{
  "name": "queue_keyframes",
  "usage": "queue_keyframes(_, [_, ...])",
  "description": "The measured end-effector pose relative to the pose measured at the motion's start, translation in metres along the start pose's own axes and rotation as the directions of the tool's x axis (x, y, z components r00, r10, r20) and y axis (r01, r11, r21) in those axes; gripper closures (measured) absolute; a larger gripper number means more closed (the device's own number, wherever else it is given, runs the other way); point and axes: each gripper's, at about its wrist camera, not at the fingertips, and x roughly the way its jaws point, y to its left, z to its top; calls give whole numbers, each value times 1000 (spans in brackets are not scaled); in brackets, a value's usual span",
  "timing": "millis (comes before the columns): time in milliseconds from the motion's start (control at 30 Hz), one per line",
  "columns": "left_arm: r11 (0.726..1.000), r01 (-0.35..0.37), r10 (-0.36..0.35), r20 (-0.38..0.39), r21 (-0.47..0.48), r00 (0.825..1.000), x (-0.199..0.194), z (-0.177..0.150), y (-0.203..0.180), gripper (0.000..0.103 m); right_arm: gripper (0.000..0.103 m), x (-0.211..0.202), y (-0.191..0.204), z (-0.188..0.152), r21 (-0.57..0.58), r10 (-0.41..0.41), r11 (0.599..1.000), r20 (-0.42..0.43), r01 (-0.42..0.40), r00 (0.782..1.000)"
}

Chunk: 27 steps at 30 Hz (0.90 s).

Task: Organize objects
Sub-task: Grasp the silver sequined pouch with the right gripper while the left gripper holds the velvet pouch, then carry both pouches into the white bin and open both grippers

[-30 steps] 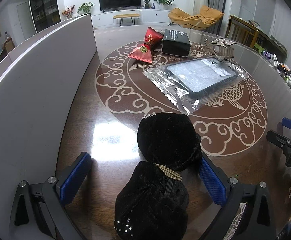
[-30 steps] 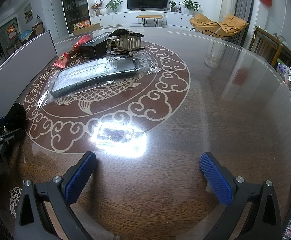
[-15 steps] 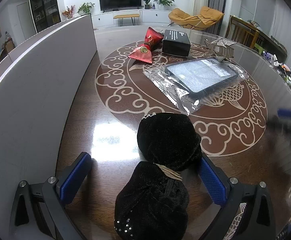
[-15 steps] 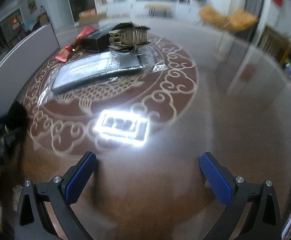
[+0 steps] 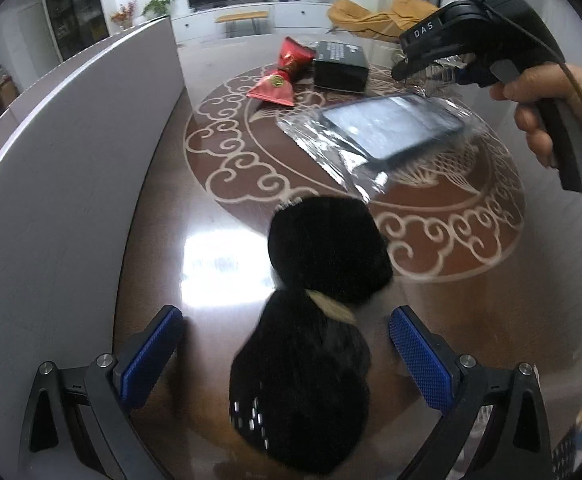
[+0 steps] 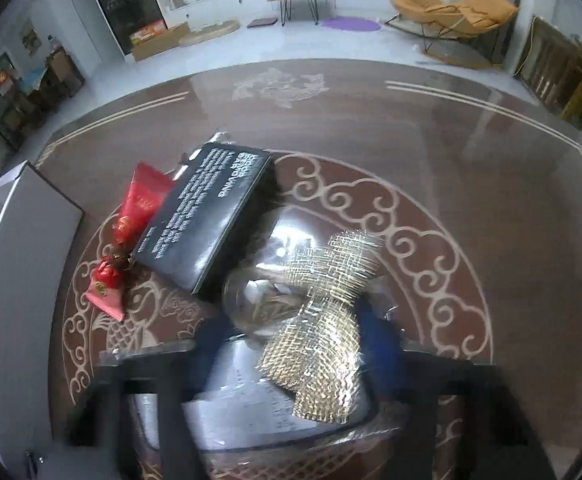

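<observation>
- Reaching over the far items, the right gripper (image 5: 431, 76) hangs just above the gold mesh bow (image 6: 323, 320); its blurred jaws straddle it, grip unclear.
- Bow's long axis runs away from that gripper.
- Left gripper (image 5: 287, 352) sits spread around the black pouch (image 5: 311, 320), well nearer the person.

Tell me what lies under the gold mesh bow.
The gold mesh bow rests on a clear plastic bag holding a flat dark item. The table beneath them is hidden, and motion blur obscures the contact.
</observation>
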Motion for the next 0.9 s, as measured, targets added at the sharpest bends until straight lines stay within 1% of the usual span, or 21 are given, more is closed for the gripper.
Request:
queue_keyframes(33, [1000,4,-4,19,2,1000,-3,-3,0,0,55,-4,-3,-3,-3,10,1000,17,-10,1000])
queue_keyframes(67, [1000,9,-9,35,4,999,-5,-5,0,15,55,-9,-7,-7,-15,14,1000,32,-14,999])
queue_keyframes(100, [1000,13,-13,45,6,999,-6,-6,-1,22,55,-18,-12,-13,-30,26,999,53,-25,998])
queue_keyframes(133, [1000,-1,0,64,13,998,-8,-7,-3,35,55,-26,-16,-20,-36,44,998,70,-41,997])
queue_keyframes(167, [1000,11,-12,80,13,997,-10,-7,-3,54,55,-36,-23,-27,-35,67,997,88,-64,994])
queue_keyframes(200, [1000,14,-15,92,9,996,-12,-7,-4,63,55,-50,-31,-39,-25,104,994,105,-102,989])
queue_keyframes(233, [999,35,-34,95,-2,995,-13,-6,-3,69,55,-62,-41,-46,-18,142,990,114,-140,983])
queue_keyframes(300, [992,114,-108,103,-49,989,-18,-8,0,70,55,-85,-52,-74,-15,217,976,122,-217,969])
queue_keyframes(367, [987,147,-139,123,-61,983,-27,-15,-3,70,55,-103,-61,-106,-19,274,962,118,-274,954])
queue_keyframes(433, [979,187,-175,138,-77,975,-36,-22,-7,70,55,-113,-68,-142,-17,307,952,103,-307,946])
queue_keyframes(500, [966,236,-218,165,-101,962,-52,-27,-9,70,55,-119,-71,-173,-6,332,943,86,-333,939])
queue_keyframes(533, [963,248,-227,175,-107,958,-58,-28,-9,70,55,-120,-71,-183,-6,336,942,79,-336,939])
queue_keyframes(600, [949,287,-257,212,-127,943,-81,-30,-5,70,55,-127,-64,-200,-26,341,940,73,-340,937])
queue_keyframes(667, [937,315,-271,261,-148,927,-111,-28,8,70,55,-135,-53,-202,-54,362,932,77,-359,929])
queue_keyframes(700, [935,319,-268,281,-154,922,-122,-26,15,70,55,-142,-38,-199,-84,385,922,83,-378,919])
queue_keyframes(767, [939,300,-233,332,-167,914,-152,-24,36,70,55,-156,-9,-190,-141,435,896,90,-421,896])
queue_keyframes(800, [949,259,-183,356,-180,916,-170,-23,55,70,55,-165,14,-184,-184,469,875,92,-448,879])
queue_keyframes(867, [956,200,-112,362,-215,925,-185,-23,83,70,55,-183,61,-174,-269,535,824,83,-498,840])
queue_keyframes(900, [954,152,-53,356,-258,933,-191,-25,109,70,55,-191,89,-169,-311,574,790,71,-528,816])
